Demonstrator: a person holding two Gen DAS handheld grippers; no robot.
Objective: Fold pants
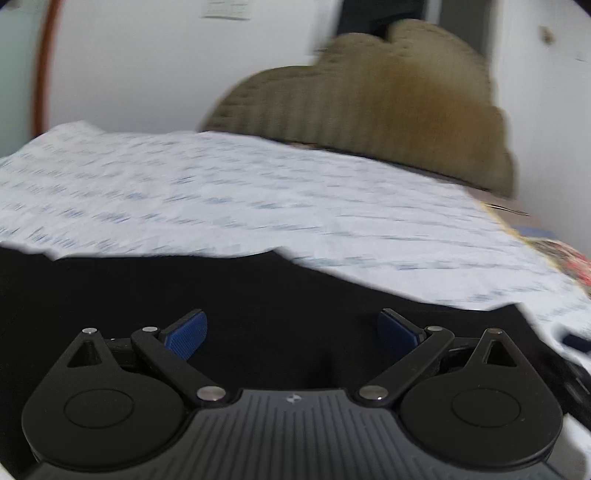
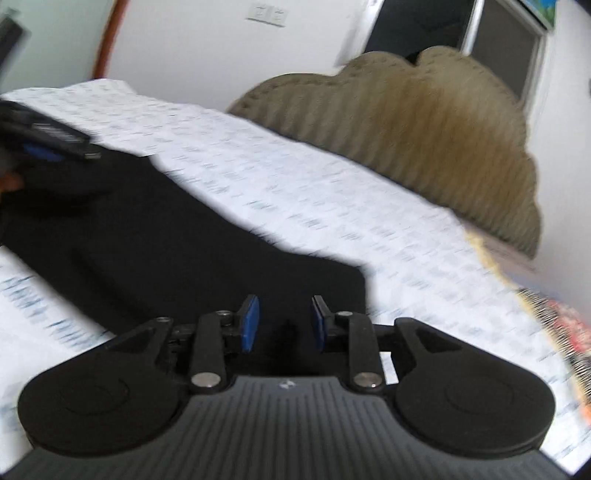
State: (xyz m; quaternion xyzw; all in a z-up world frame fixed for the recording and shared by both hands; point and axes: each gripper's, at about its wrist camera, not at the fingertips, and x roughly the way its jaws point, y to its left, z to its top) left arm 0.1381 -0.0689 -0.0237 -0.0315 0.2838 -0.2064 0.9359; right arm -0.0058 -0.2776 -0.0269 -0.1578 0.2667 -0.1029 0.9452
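Observation:
Black pants [image 1: 258, 288] lie flat on a white bed sheet with a small blue print [image 1: 221, 192]. My left gripper [image 1: 291, 321] hovers over the dark cloth, open wide, with nothing between its blue pads. In the right wrist view the pants [image 2: 184, 240] run from the upper left down to a squared end under my right gripper [image 2: 284, 306]. Its blue pads stand a little apart and open, and no cloth is pinched between them. At the far left of that view are the left tool's black body [image 2: 48, 133] and part of a hand [image 2: 11, 181], over the pants. Both views are blurred.
A tan scalloped headboard [image 2: 424, 129] rises behind the bed against a white wall with sockets [image 2: 267, 13]. A colourful patterned cloth [image 2: 561, 321] lies at the bed's right edge. The bare sheet [image 2: 295, 177] stretches beyond the pants towards the headboard.

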